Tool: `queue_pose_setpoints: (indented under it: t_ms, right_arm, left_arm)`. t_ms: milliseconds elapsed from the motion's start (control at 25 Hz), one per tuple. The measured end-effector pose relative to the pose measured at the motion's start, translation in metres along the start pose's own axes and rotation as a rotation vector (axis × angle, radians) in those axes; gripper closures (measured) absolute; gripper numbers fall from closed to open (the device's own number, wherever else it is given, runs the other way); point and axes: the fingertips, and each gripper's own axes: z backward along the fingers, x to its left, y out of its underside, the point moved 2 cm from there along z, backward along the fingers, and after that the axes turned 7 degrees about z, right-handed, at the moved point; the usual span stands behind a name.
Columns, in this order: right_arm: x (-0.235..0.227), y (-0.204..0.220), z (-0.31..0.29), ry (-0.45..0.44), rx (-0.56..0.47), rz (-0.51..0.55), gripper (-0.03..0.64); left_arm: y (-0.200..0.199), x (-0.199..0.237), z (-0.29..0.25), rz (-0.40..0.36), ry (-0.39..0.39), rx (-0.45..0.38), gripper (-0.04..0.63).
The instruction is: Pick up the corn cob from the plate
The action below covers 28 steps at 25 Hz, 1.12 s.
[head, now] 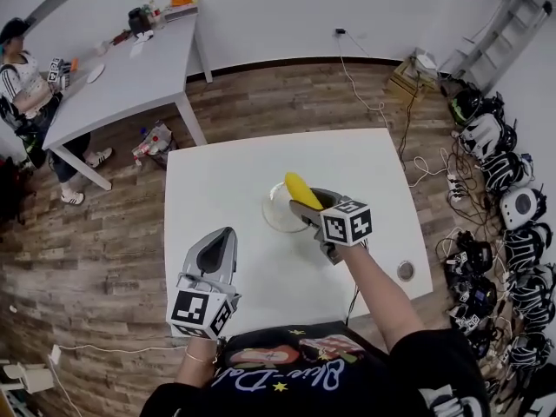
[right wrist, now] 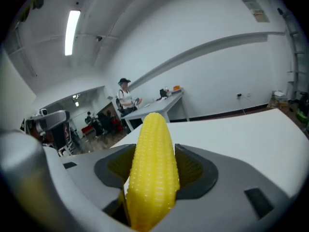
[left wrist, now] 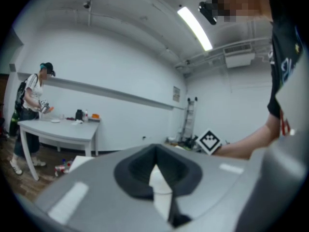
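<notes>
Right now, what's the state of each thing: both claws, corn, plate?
Left claw: shut, empty, over the near edge of the table.
Right claw: shut on corn, over the plate.
Corn: gripped, tip sticking out past the claw, tilted up.
Plate: on the table, nothing lying in the part that shows.

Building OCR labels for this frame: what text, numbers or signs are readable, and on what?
"Blue": cursive print on the person's black shirt, head view; the rest is unreadable.
Wall notice, left gripper view: too small to read.
Wall notice, right gripper view: too blurred to read.
Marker cubes: square patterns only, no characters.
</notes>
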Motion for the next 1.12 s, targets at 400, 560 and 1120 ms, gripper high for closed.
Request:
queue_pose_setpoints:
  t_ms: [400, 560, 1120]
  right_arm:
    - [0.045, -0.071, 0.120, 0.164, -0.417, 0.058, 0.373]
    - [0.054, -0.070, 0.147, 0.192, -0.473, 0.063, 0.373]
    - [0.074, -0.077, 0.172, 0.222, -0.528, 0.053, 0.373]
  left_arm:
    - [-0.026, -0.018, -0.007, -0.045, 0.056, -0.060, 0.597]
    - [-0.021, -0.026, -0.003, -0.055, 0.062, -0.053, 0.597]
    - [-0.018, -0.034, -0.003, -0.058, 0.108, -0.043, 0.597]
